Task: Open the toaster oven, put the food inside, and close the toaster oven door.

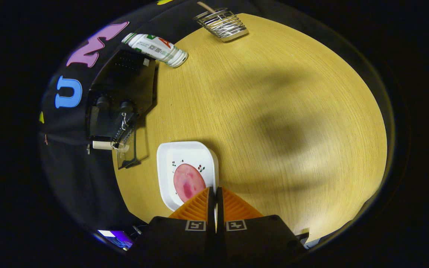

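Lying just ahead of the closed claw (214,191): food (188,182) on plate (169,156).

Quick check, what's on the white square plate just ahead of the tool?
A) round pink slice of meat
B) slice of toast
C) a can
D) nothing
A: the white plate holds a round pink slice of meat, just ahead of the closed tool fingers.

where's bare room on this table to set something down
The widest free patch of the table runs from the white plate out to the wire rack. It is crowded along the toaster oven, with the can behind and the plate close by. The shut claw hangs over the plate's edge.
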Demonstrator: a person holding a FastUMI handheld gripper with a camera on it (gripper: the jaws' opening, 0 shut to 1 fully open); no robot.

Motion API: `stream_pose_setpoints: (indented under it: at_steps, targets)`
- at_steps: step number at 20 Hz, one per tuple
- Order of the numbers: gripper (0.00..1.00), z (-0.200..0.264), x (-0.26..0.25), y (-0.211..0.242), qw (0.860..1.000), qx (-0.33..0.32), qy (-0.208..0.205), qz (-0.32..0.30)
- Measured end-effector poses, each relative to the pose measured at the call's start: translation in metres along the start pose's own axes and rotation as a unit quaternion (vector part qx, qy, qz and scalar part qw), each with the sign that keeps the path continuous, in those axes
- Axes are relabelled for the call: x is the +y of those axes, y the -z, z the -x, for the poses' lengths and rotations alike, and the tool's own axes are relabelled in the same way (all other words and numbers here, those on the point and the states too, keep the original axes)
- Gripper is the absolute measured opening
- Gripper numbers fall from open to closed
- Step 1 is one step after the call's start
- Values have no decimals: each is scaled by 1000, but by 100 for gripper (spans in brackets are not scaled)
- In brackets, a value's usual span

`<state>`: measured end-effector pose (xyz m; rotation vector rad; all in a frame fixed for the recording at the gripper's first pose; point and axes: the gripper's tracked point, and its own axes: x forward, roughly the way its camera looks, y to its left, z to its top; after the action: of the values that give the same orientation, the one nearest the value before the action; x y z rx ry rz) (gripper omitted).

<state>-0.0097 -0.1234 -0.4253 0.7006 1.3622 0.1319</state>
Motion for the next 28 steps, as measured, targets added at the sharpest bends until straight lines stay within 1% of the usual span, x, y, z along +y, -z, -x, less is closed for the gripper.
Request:
stream_pose_setpoints:
  at_steps: [3, 5, 8, 11, 15, 18, 23, 26, 28]
  targets:
    - [5, 16, 18, 9, 999, -20, -24, -37]
    - [5, 25, 29, 19, 997, -34, -28, -56]
    - [5, 35, 59, 41, 994, -48, -42, -92]
    - [5, 34, 92, 62, 990, -64, -49, -113]
    - [5, 21, 147, 84, 981, -82, -67, -165]
    - [5, 3, 186, 84, 969, -107, -70, -212]
    - [5, -35, 237, 77, 945, -160, -52, -282]
    - [5, -60, 264, 62, 925, -186, -52, -328]
    - [5, -75, 283, 49, 908, -205, -56, -361]
